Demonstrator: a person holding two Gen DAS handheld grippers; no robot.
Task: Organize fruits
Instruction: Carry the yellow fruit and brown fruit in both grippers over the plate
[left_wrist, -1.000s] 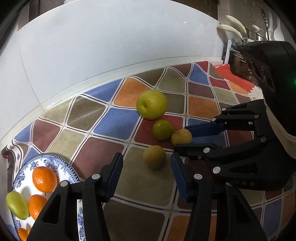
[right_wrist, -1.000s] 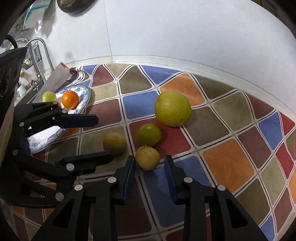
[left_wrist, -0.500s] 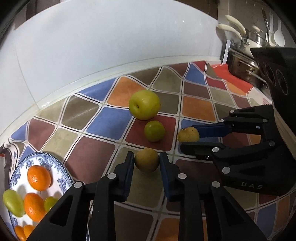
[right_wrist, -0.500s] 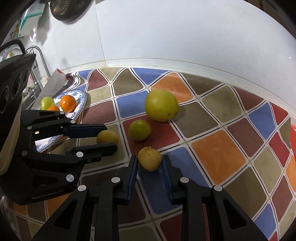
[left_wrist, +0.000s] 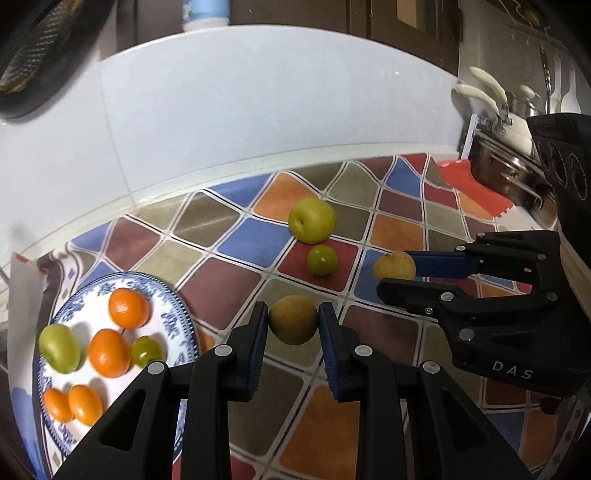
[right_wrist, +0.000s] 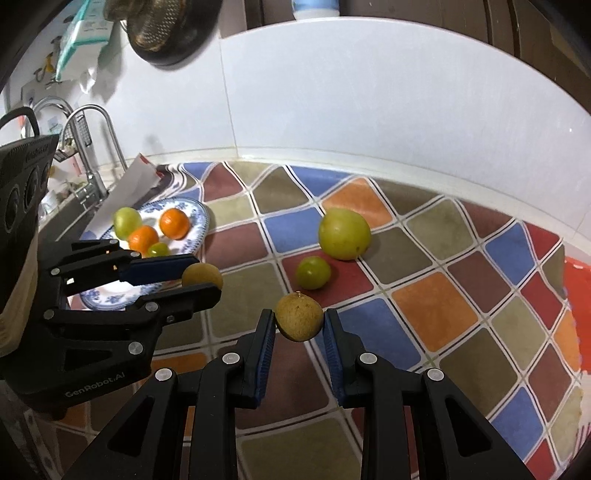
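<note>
My left gripper (left_wrist: 293, 320) is shut on a brownish-yellow round fruit (left_wrist: 293, 319) and holds it above the tiled cloth; it also shows in the right wrist view (right_wrist: 202, 276). My right gripper (right_wrist: 299, 320) is shut on a second small yellow-brown fruit (right_wrist: 299, 316), seen in the left wrist view (left_wrist: 394, 266) too. A large green apple (left_wrist: 312, 225) and a small green fruit (left_wrist: 322, 260) lie on the cloth beyond both grippers. A blue-patterned plate (left_wrist: 177, 314) at the left holds several oranges and green fruits.
The counter is covered by a cloth of coloured diamonds (left_wrist: 255, 242) against a white tiled wall. A metal pot rack (left_wrist: 509, 177) and a red mat (left_wrist: 469, 184) stand at the right. A sink tap (right_wrist: 96, 147) stands at the left beyond the plate.
Both grippers closed on their fruits and lifted them off the cloth. The view has pulled back and up, and more of the plate shows.
</note>
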